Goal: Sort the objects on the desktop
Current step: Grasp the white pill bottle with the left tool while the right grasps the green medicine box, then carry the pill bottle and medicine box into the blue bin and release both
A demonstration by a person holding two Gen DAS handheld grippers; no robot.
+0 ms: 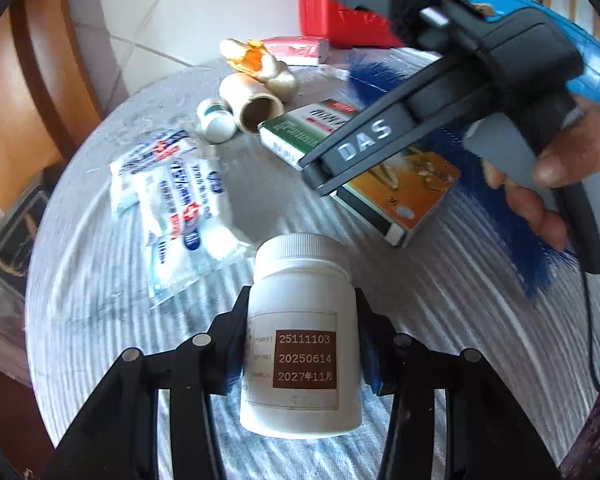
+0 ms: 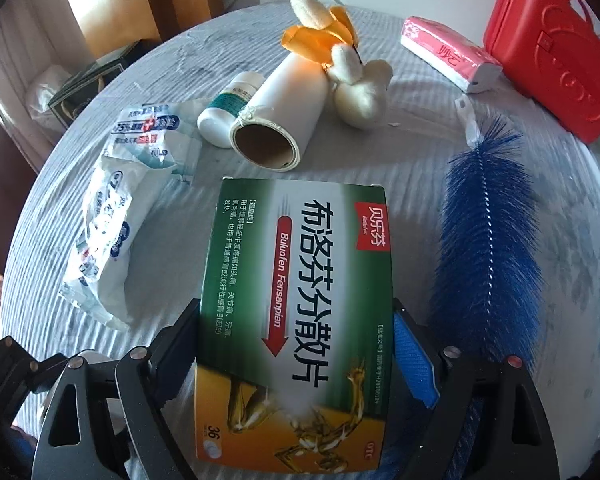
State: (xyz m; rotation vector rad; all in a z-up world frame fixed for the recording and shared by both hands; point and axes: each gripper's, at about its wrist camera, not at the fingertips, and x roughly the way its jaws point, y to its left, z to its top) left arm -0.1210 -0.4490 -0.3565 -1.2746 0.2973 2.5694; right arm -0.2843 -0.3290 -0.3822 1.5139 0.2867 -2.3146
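My left gripper [image 1: 302, 320] is shut on a white pill bottle [image 1: 302, 344] with a brown date label, held above the grey tablecloth. My right gripper [image 2: 296, 328] is shut on a green and orange medicine box [image 2: 296, 300]; the same box [image 1: 364, 168] shows in the left wrist view under the right gripper body [image 1: 364, 144]. A small white bottle [image 2: 226, 114], a white roll [image 2: 278, 120], white packets [image 2: 116, 208], a plush toy [image 2: 340, 60] and a blue brush [image 2: 488, 224] lie on the table.
A red case [image 2: 548, 48] stands at the far right edge, with a pink tissue pack [image 2: 448, 52] beside it. The round table [image 2: 380, 156] has a grey ribbed cloth. A dark box [image 2: 92, 80] sits off the far left edge.
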